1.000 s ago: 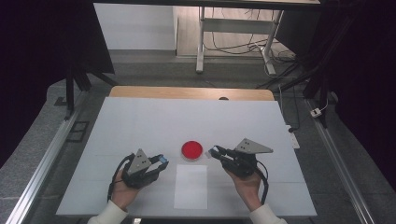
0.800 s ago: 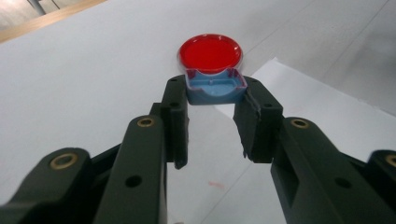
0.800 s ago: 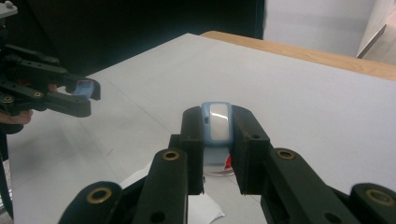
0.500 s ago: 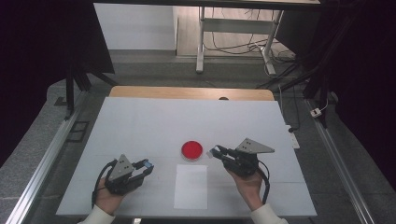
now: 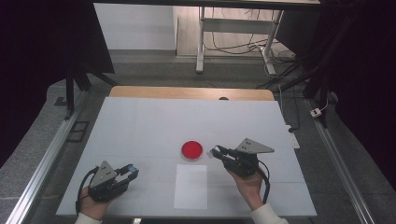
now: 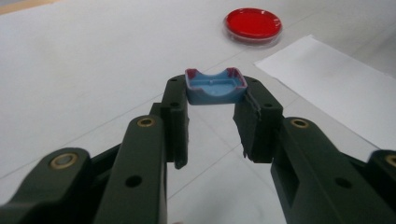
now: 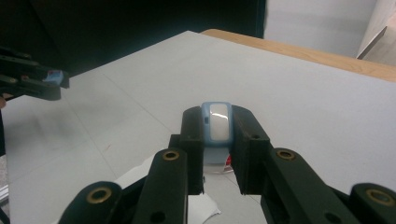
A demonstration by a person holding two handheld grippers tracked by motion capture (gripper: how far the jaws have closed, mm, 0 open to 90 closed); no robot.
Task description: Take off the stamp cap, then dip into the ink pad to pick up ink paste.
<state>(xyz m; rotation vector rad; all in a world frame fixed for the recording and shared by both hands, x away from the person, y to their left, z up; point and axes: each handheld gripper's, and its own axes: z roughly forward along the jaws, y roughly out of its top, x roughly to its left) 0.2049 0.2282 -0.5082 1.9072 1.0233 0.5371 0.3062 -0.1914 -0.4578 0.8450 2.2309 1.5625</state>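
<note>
**Desk:** What does the left gripper hold?

**Photographer:** Its two black jaws are clamped on a small blue cap, gripped by its two sides at the very tips. The piece is shallow and open-topped like a little tray, light blue inside, with a dark red edge at its raised corners and a scooped dip in the near and far walls. In the high view the same gripper sits at the table's near left corner, held low over the surface in the person's left hand.

**Desk:** And the right gripper?

**Photographer:** Closed on a pale blue piece, upright between the jaws, with a glossy white oblong face set into its end and a small dark mark on its left side. It may be the body that the cap belongs to, though the dim view does not settle that. From above, that gripper points left, tips just beside the red dish.

**Desk:** What lies around them?

**Photographer:** The dish is round, shallow, clear-rimmed and bright red inside, near the middle of the white table. A white sheet of paper lies flat just on the near side of it, between the two hands. The grippers are well apart.
</note>
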